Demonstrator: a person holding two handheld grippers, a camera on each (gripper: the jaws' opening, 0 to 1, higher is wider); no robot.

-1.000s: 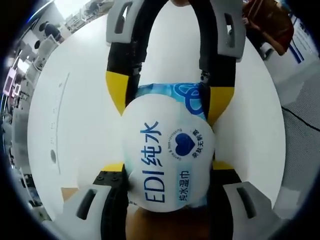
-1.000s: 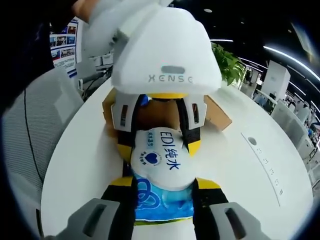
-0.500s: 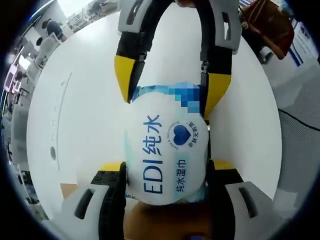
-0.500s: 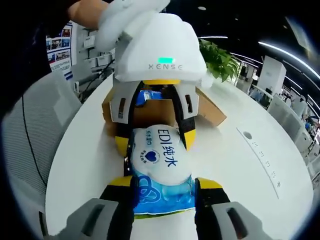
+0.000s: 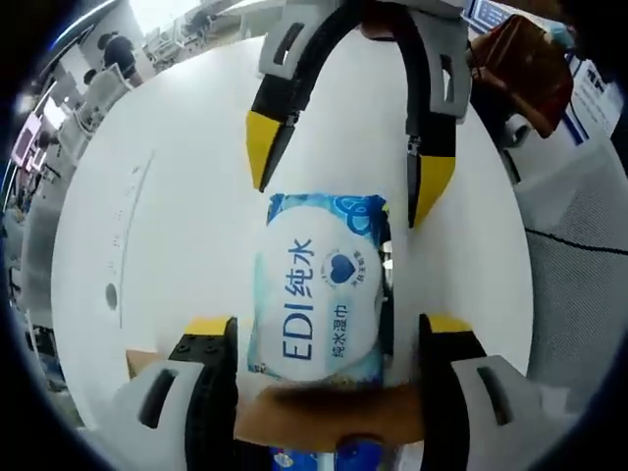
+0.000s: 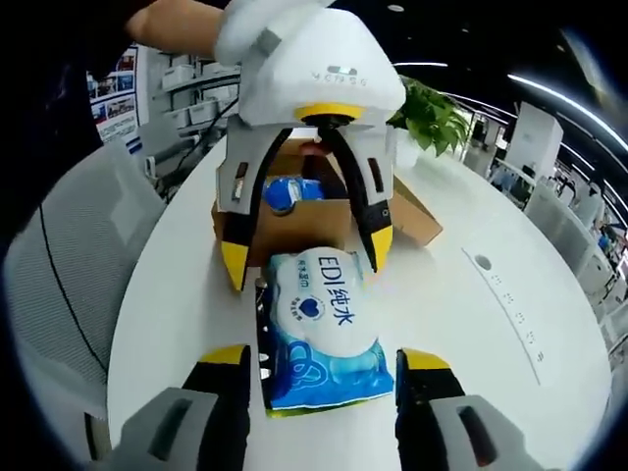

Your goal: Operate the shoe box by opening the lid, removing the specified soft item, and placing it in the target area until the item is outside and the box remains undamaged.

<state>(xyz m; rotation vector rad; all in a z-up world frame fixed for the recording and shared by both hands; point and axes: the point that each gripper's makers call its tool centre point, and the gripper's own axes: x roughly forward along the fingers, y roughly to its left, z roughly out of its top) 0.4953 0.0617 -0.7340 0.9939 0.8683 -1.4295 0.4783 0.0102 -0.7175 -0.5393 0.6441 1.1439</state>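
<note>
Blue-and-white, the soft plastic pack of wet wipes [image 5: 319, 299] [image 6: 322, 334] is lying flat on the round white table [image 5: 157, 226] [image 6: 451, 324], outside the brown cardboard shoe box [image 6: 304, 221] and just in front of its near wall; whether it is touching that wall cannot be told. In the left gripper view, the left gripper [image 5: 324, 339] is straddling the pack with its black, yellow-tipped jaws spread wide on either side, not pressing it. Facing it, the right gripper [image 5: 343, 182] [image 6: 319, 363] is hanging over the far end of the pack, its jaws likewise parted and clear of the wrapper. In the right gripper view the same arrangement is showing from the opposite side: the right gripper's jaws are flanking the blue end of the pack, released, while the left gripper [image 6: 304, 260], with its white housing, is reaching over the box from behind. The box is sitting open, its lid flap [image 6: 417, 221] folded out to one side, and inside it a blue item [image 6: 285, 191] is lying, too small to identify. A green potted plant [image 6: 437, 123] is standing beyond the box.
</note>
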